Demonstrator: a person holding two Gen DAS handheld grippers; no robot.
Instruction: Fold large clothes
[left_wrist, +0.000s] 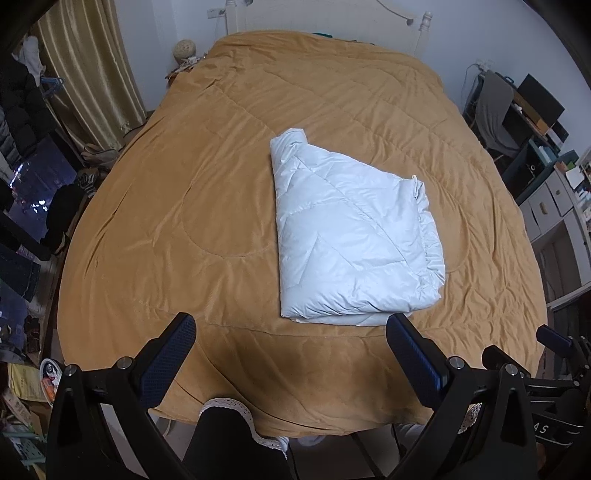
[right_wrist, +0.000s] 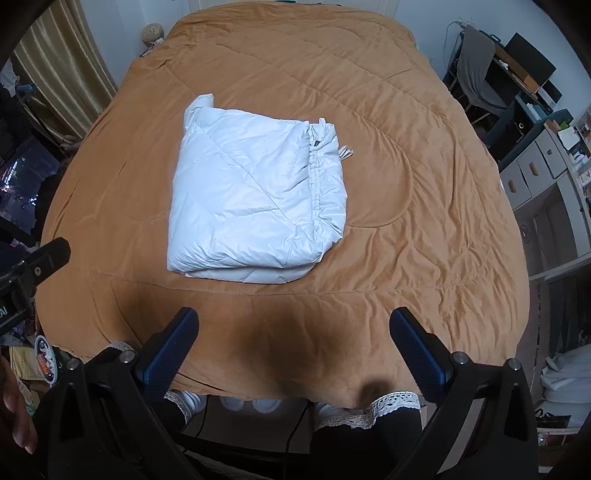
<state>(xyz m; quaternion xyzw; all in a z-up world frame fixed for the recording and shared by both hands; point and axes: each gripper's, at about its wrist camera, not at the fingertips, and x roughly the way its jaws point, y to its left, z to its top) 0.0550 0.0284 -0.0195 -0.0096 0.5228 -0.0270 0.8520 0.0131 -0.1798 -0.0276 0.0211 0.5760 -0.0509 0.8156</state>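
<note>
A folded white puffer garment (left_wrist: 351, 232) lies as a thick bundle near the middle of the bed, on a tan quilted bedspread (left_wrist: 184, 206) — its gathered hem and layered edges face right. Nothing else rests on the spread; bare fabric rings the bundle on every side. Gold curtains (left_wrist: 85, 62) and dark clutter crowd the bed's left edge; a desk chair (left_wrist: 493, 110) and grey drawers (left_wrist: 550, 206) stand along the right. The left gripper (left_wrist: 291, 328) and right gripper (right_wrist: 294, 321) hover over the near edge — fingers spread wide, holding nothing, both short of the bundle.
</note>
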